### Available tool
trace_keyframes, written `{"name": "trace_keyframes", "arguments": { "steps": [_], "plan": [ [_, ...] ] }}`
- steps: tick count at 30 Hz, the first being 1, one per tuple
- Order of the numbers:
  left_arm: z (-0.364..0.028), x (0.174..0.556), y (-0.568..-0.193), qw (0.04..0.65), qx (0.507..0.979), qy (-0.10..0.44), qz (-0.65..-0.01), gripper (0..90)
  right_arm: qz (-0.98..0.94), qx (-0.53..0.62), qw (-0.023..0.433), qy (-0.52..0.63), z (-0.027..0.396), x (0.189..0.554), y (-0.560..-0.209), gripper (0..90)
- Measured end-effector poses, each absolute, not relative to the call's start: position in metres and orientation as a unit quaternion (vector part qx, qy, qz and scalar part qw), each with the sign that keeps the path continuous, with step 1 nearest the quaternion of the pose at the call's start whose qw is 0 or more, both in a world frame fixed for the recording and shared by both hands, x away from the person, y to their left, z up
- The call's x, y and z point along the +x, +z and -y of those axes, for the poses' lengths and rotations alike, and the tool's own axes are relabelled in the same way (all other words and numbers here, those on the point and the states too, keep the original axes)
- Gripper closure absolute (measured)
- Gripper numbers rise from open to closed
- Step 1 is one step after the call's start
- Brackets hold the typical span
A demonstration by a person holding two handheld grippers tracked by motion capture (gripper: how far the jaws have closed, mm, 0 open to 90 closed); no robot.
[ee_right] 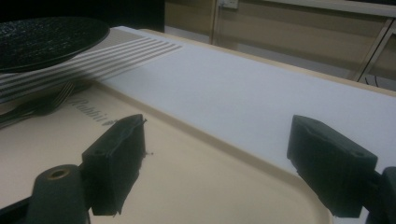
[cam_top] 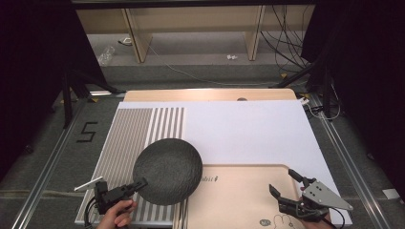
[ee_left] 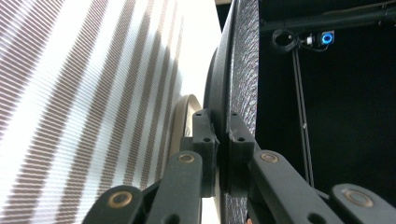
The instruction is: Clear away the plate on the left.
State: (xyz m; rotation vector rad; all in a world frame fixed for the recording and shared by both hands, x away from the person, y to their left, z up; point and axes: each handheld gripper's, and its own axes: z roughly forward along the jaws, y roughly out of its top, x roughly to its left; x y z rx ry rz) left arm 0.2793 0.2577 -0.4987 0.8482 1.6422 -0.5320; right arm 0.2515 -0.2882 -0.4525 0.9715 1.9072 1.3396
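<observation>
Black textured plate (cam_top: 167,171), rim pinched by the left gripper (cam_top: 141,183), is mid-carry; next, lower it level. Right gripper (cam_top: 282,182) fingers spread over the tray (cam_top: 239,200).

"Rabbit" on beige tray (ee_right: 196,186)

Prob. lab: rails (cam_top: 43,176), loose cables (cam_top: 286,43)

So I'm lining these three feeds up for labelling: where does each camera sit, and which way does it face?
High view: above the person's side, looking forward and down on the table; a hand and both grippers show.
Left gripper view: rides the left gripper, looking along jaws shut on the black plate.
Right gripper view: rides the right gripper, low over the beige tray; jaws open.
All three share the plate.
</observation>
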Motion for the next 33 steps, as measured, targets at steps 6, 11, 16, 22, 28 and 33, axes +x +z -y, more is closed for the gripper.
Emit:
{"name": "trace_keyframes", "arguments": {
  "steps": [6, 11, 16, 22, 28, 33],
  "plan": [
    [-0.243, 0.282, -0.497, 0.568, 0.38, -0.238, -0.69, 85.1, -0.719, 0.367, 0.304, 0.506, 0.288, 0.252, -0.453, 20.1],
    [-0.231, 0.283, -0.496, 0.564, 0.387, -0.249, -0.685, 85.0, -0.72, 0.367, 0.304, 0.505, 0.289, 0.251, -0.452, 20.1],
    [-0.22, 0.283, -0.494, 0.562, 0.396, -0.26, -0.678, 84.9, -0.719, 0.368, 0.303, 0.505, 0.288, 0.252, -0.453, 20.1],
    [-0.207, 0.285, -0.494, 0.553, 0.415, -0.267, -0.671, 84.9, -0.72, 0.367, 0.303, 0.505, 0.289, 0.251, -0.452, 20.1],
    [-0.194, 0.286, -0.494, 0.545, 0.432, -0.276, -0.663, 84.8, -0.719, 0.368, 0.303, 0.507, 0.289, 0.251, -0.452, 20.1],
    [-0.184, 0.287, -0.495, 0.538, 0.445, -0.285, -0.657, 85.0, -0.719, 0.368, 0.303, 0.506, 0.289, 0.251, -0.452, 20.1]
  ]
}}
